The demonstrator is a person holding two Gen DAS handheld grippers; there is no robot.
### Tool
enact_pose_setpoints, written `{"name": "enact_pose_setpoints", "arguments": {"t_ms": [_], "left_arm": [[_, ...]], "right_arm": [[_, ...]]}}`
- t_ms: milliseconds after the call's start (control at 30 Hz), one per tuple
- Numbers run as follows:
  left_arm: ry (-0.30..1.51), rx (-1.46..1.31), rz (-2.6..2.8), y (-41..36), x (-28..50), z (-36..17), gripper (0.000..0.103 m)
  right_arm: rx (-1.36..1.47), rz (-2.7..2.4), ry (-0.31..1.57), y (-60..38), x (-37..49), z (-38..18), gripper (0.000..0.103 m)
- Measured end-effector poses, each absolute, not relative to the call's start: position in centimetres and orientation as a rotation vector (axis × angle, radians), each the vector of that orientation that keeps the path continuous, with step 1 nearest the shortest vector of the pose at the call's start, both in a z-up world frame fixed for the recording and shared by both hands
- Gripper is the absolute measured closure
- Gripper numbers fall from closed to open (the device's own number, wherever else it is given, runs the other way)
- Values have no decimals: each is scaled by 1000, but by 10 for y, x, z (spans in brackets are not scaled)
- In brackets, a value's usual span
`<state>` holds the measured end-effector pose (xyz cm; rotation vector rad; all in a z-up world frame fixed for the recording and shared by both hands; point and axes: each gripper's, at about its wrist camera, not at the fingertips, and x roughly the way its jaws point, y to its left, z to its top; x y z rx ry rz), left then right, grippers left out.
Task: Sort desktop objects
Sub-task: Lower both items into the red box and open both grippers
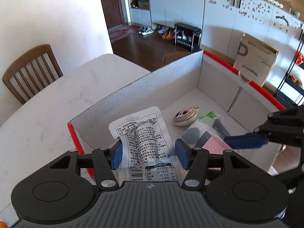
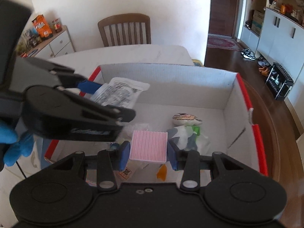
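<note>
A white cardboard box with red edges [image 1: 171, 81] [image 2: 167, 83] stands on the white table. My left gripper [image 1: 149, 154] is over its near left corner with a silver snack packet [image 1: 144, 138] between its jaws, touching the left pad only. The packet also shows in the right wrist view [image 2: 121, 93]. My right gripper [image 2: 148, 153] is shut on a pink ribbed block [image 2: 149, 145] above the box's near side. In the box lie a round toy with a drawn face [image 1: 185, 116] [image 2: 187, 118] and a green and grey wrapper [image 1: 207, 125] [image 2: 188, 134].
A wooden chair [image 1: 30, 72] [image 2: 125, 30] stands at the table's far side. A low cabinet with snack packs [image 2: 43, 38] is at the left. A cardboard carton [image 1: 254, 58] and a black shoe rack [image 1: 187, 36] stand on the wood floor beyond.
</note>
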<state>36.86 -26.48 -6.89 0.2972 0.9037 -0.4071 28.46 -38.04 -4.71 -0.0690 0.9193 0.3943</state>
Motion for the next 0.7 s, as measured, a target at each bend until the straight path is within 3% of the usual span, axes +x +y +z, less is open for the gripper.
{"name": "enact_pose_setpoints", "arguments": {"t_ms": [700], "left_arm": [[1024,380,-443,-279,385,-102,46]], "right_arm": [[-102,400,1018,-366,297,-83,61]]}}
